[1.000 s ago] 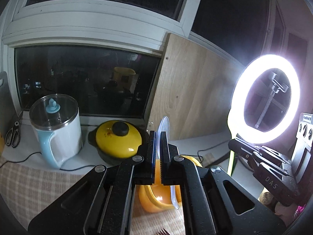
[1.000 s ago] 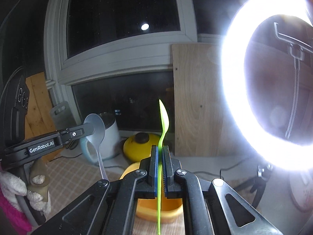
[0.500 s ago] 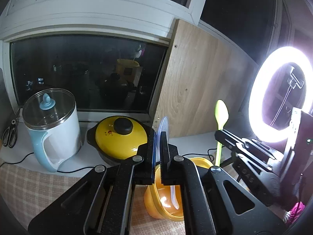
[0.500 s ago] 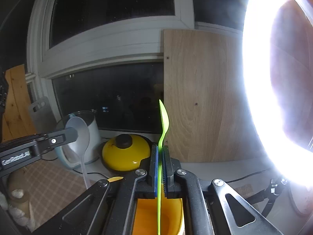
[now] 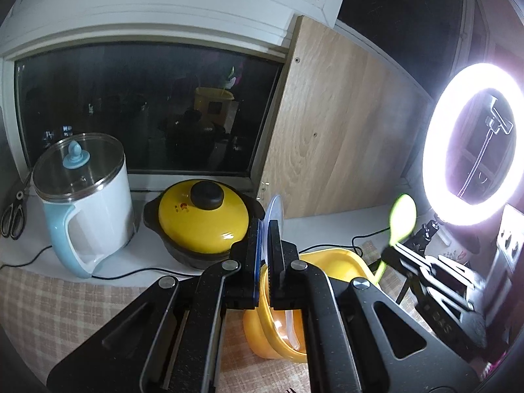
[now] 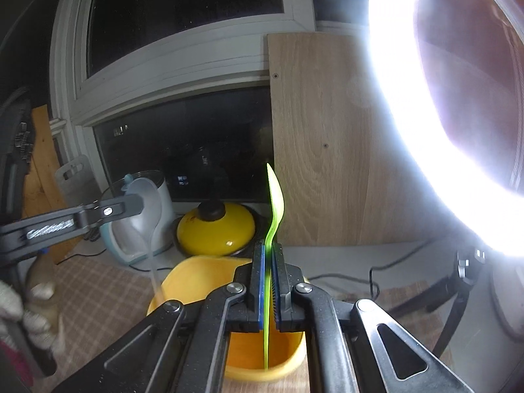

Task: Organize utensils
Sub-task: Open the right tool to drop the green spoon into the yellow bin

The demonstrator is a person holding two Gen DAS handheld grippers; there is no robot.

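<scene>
My left gripper is shut on a translucent white spoon, bowl end up, handle reaching down into the yellow container below. In the right wrist view the left gripper holds that white spoon over the container's left rim. My right gripper is shut on a bright green spoon, upright, its handle tip down inside the container. In the left wrist view the right gripper and green spoon are at the container's right.
A yellow-lidded black pot and a white and blue electric kettle stand behind the container. Scissors lie far left. A lit ring light stands right, a wooden board behind. A checked cloth covers the table.
Both grippers have moved lower and closer to the yellow container, each still holding its spoon. The spoon handles now reach into the container.
</scene>
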